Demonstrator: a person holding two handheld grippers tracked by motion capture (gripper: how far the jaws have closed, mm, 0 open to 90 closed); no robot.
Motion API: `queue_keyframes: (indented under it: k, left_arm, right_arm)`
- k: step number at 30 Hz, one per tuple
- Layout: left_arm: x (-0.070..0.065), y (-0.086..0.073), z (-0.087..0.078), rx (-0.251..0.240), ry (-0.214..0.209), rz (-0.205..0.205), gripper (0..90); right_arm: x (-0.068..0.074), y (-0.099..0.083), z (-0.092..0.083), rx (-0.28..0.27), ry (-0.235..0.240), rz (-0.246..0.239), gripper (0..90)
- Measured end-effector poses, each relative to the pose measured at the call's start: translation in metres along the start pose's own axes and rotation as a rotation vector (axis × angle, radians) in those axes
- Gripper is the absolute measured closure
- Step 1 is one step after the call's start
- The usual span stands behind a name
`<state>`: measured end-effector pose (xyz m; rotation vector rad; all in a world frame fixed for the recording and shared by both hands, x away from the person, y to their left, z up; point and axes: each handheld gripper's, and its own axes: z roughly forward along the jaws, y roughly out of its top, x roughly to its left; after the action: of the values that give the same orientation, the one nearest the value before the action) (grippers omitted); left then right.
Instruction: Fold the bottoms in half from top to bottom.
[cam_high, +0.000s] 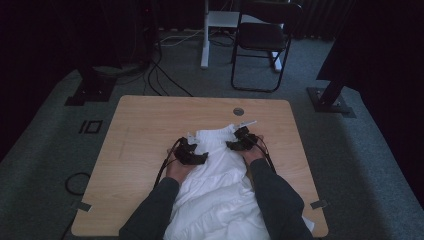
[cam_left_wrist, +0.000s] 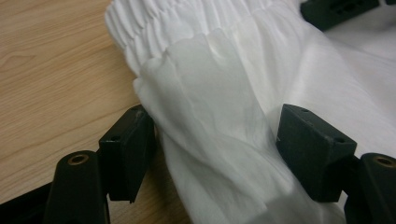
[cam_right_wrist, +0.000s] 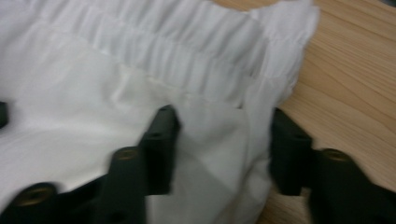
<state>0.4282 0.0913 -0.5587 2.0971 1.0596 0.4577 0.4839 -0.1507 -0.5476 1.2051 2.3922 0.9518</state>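
A white garment (cam_high: 220, 190) with a gathered elastic band (cam_right_wrist: 187, 60) lies on the wooden table (cam_high: 145, 130), running from the middle down to the near edge. My left gripper (cam_high: 192, 155) sits at its left side. In the left gripper view, the left gripper (cam_left_wrist: 215, 140) has its pads pressed on a bunched fold of the white cloth (cam_left_wrist: 210, 93). My right gripper (cam_high: 240, 142) is at the garment's upper right corner. In the right gripper view, the right gripper (cam_right_wrist: 224, 140) straddles the flat cloth edge (cam_right_wrist: 219, 130), one jaw on the fabric and one by the table; that picture is blurred.
A round cable hole (cam_high: 238, 111) sits in the table near its far edge, with a small white tag (cam_high: 247, 123) just before it. Beyond the table stand a black folding chair (cam_high: 262, 35), a white desk leg (cam_high: 204, 35) and floor cables (cam_high: 160, 75).
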Motion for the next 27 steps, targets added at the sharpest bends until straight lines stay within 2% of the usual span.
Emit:
queue_keyframes:
  k: [1, 3, 4, 5, 6, 12, 14, 17, 20, 22, 23, 25, 27]
  left_arm:
    - [0.003, 0.001, -0.001, 0.005, -0.014, -0.014, 30.3]
    - [0.008, 0.003, -0.002, 0.005, -0.033, -0.052, 32.3]
    - [0.008, 0.003, -0.002, 0.005, -0.033, -0.052, 32.4]
    - [0.017, 0.007, -0.005, -0.029, -0.006, -0.088, 32.4]
    - [0.02, 0.009, -0.005, -0.036, -0.001, -0.1, 32.2]
    - [0.031, 0.02, 0.011, 0.018, 0.012, -0.109, 25.8]
    - [0.031, 0.022, 0.015, 0.025, 0.007, -0.093, 24.2]
    - [0.027, 0.025, 0.019, 0.053, 0.007, -0.04, 19.2]
    - [0.025, 0.029, 0.021, 0.077, 0.003, 0.004, 19.0]
    - [0.024, 0.031, 0.02, 0.083, -0.019, 0.018, 26.4]
    - [0.024, 0.032, 0.019, 0.084, -0.034, 0.017, 37.4]
    - [0.025, 0.033, 0.018, 0.088, -0.047, 0.011, 51.9]
    - [0.03, 0.033, 0.017, 0.09, -0.089, -0.032, 66.2]
  right_arm:
    - [0.0, 0.001, 0.0, -0.002, 0.01, 0.003, 62.4]
    - [-0.001, 0.0, 0.0, -0.005, 0.013, 0.011, 64.4]
    - [-0.001, 0.0, 0.0, -0.005, 0.013, 0.011, 64.4]
    - [-0.002, 0.0, 0.0, -0.006, 0.016, 0.022, 66.8]
    - [-0.006, 0.0, 0.0, -0.015, 0.019, 0.06, 73.4]
    - [-0.006, 0.0, 0.0, -0.015, 0.022, 0.07, 79.4]
    - [-0.006, 0.0, 0.0, -0.015, 0.025, 0.075, 79.5]
    - [-0.006, -0.001, 0.0, -0.018, 0.028, 0.078, 79.6]
    - [-0.006, 0.0, 0.001, -0.019, 0.027, 0.086, 79.6]
    - [-0.005, 0.0, 0.001, -0.022, 0.021, 0.088, 79.6]
    - [-0.005, 0.0, 0.002, -0.023, 0.018, 0.089, 79.6]
    - [-0.004, 0.001, 0.002, -0.026, 0.012, 0.091, 79.7]
    - [-0.002, 0.002, 0.003, -0.024, 0.005, 0.085, 80.5]
